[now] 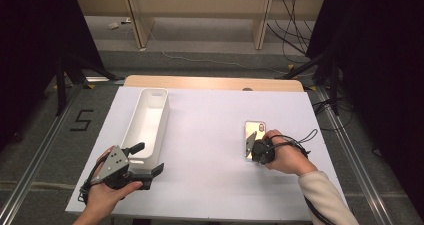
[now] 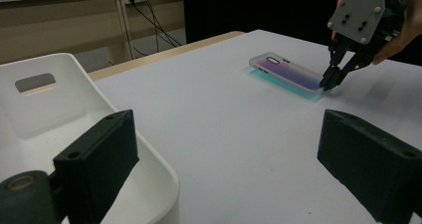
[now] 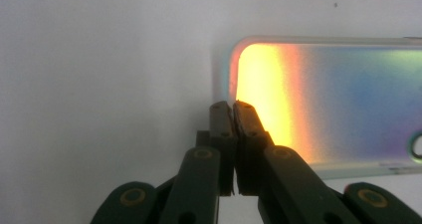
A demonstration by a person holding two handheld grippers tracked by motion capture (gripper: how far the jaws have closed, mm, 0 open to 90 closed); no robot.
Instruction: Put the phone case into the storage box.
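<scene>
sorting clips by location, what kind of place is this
Most likely a lab or studio set up for recording, not a home. A white-covered table stands on grey floor between black curtains, a taped number 5 marks the floor, and loose cables trail under the wooden benches behind.

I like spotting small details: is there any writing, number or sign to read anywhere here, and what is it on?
"5": black tape strips forming a digit on the grey floor, left of the table.
Nothing readable on the phone case or the white bin.
</scene>
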